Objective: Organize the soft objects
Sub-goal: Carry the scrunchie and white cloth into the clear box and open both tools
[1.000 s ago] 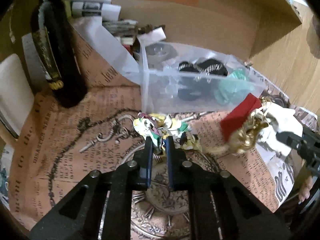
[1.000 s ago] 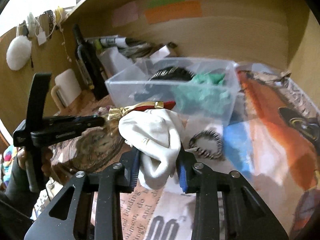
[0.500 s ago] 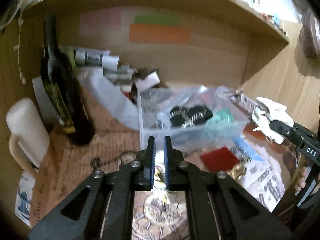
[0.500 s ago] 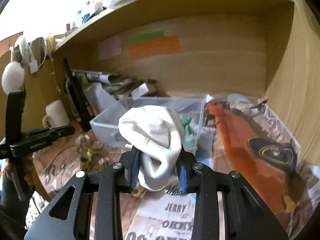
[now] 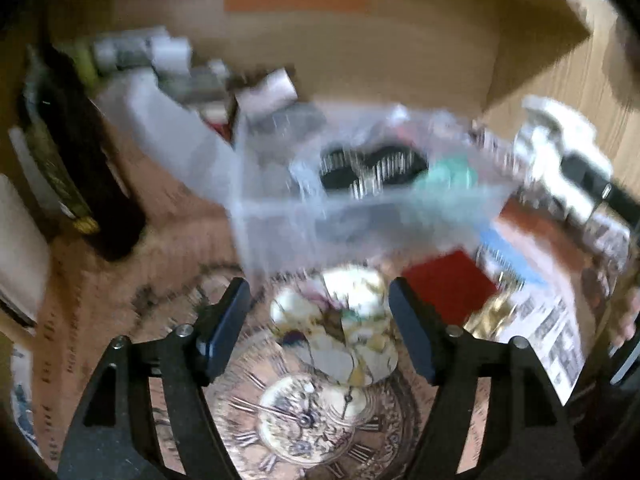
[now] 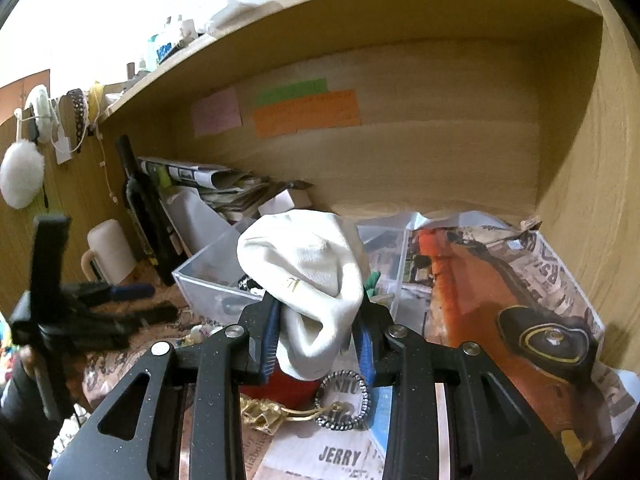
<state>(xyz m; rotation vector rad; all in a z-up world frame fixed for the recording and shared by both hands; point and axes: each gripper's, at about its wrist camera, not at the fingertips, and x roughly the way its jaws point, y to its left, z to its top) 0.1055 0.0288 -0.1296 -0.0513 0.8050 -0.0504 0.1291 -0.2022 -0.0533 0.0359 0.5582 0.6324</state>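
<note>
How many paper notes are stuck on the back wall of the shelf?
3: a pink note on the left, a green note beside it, and an orange note just under the green.

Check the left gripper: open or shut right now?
Open. The left gripper has its fingers spread wide apart, with the colourful cloth lying on the table between them, not pinched.
</note>
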